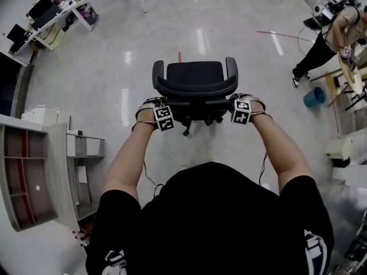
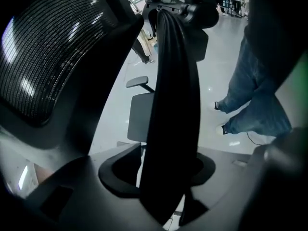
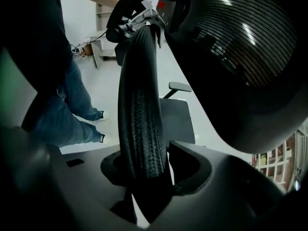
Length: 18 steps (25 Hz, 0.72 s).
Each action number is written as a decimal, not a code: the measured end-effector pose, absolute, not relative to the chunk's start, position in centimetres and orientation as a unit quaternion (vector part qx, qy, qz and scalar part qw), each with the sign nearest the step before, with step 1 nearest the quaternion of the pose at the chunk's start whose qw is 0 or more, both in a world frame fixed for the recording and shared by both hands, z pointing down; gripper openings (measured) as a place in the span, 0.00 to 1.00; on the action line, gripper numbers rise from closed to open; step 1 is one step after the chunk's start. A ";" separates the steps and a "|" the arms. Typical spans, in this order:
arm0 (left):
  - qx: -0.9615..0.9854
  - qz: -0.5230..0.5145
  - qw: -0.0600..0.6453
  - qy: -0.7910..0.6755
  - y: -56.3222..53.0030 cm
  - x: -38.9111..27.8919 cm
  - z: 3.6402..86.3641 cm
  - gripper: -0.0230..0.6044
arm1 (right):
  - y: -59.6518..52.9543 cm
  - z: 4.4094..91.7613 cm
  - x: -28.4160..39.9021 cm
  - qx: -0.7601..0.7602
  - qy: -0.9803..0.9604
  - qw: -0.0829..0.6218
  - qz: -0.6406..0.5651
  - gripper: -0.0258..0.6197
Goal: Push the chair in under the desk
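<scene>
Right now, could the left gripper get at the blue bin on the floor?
Probably not. The left gripper is shut on the chair at its backrest edge, and the blue bin stands off to the far right, past the chair and the right gripper.
</scene>
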<state>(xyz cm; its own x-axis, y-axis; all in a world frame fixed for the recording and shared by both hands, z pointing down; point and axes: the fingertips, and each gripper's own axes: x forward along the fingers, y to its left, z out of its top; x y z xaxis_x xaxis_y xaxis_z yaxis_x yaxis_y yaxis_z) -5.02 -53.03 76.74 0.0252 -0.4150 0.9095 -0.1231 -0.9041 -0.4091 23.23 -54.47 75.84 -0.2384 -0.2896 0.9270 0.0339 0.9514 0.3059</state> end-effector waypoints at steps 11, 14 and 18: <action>-0.703 -0.682 0.095 0.175 -51.8 -5.0 77.1 0.33 | -53.9 76.0 23.4 0.080 -0.771 0.614 -0.147 0.26; -0.703 -0.683 0.092 0.177 -51.4 -4.9 77.2 0.33 | -53.7 76.0 23.5 0.079 -0.770 0.615 -0.150 0.26; -0.701 -0.685 0.084 0.180 -50.7 -4.4 77.2 0.33 | -53.6 76.0 24.0 0.072 -0.770 0.614 -0.157 0.26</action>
